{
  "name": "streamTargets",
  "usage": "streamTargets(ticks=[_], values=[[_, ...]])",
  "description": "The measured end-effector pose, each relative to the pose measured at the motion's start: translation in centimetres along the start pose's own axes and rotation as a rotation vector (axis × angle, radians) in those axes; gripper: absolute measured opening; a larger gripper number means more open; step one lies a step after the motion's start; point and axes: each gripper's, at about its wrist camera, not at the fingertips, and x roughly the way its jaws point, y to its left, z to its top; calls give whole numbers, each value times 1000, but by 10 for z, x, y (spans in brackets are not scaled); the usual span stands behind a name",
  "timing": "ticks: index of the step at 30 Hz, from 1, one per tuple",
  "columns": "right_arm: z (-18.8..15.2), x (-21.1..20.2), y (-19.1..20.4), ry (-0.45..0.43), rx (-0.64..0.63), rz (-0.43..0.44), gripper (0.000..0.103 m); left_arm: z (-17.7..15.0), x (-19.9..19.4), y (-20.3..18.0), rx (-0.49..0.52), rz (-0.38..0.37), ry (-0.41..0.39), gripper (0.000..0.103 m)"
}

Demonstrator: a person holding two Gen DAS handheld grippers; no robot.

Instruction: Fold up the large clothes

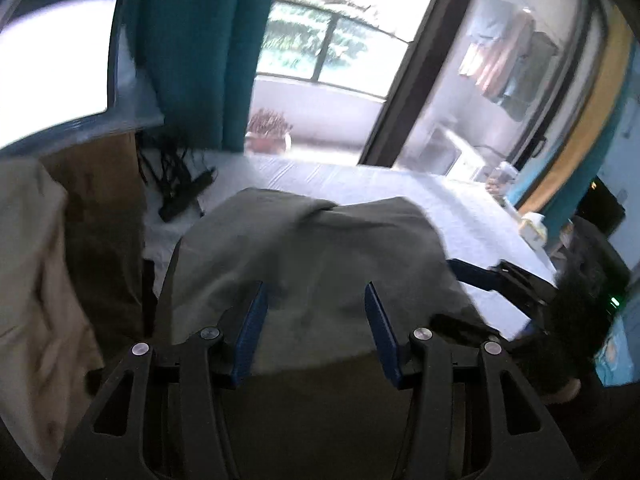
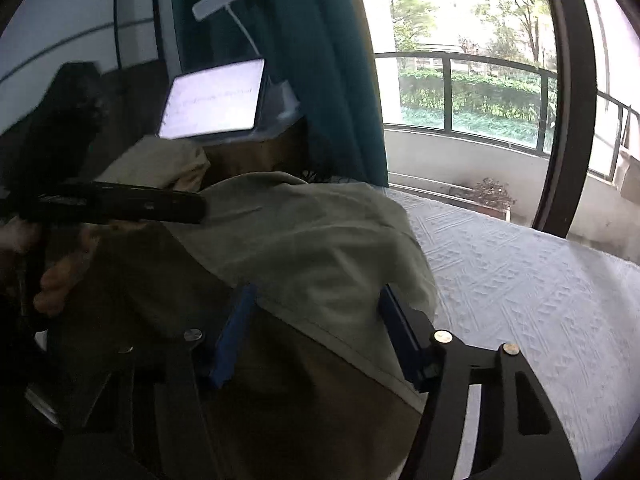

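The grey-green garment bulges between the half-open jaws of both the left gripper and the right gripper, and whether either one pinches it I cannot tell.

So the garment was bunched up on the near end of the bed, right in front of both grippers. A lit screen sat upper left of the left wrist frame, with a tangle of cables on the bed below it. A curtain hung behind those, a potted plant past the bed's far edge. Another cloth was heaped far left.
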Motion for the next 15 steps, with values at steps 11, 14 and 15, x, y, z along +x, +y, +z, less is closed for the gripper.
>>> streamTargets(ticks=[11, 14, 15], values=[[-14, 50, -16, 116, 13, -21, 68, -13, 70, 45, -77, 2, 94, 52], [-17, 58, -17, 136, 14, -12, 70, -16, 78, 54, -101, -21, 99, 52], [-18, 58, -19, 137, 22, -7, 70, -17, 79, 56, -105, -27, 99, 52]])
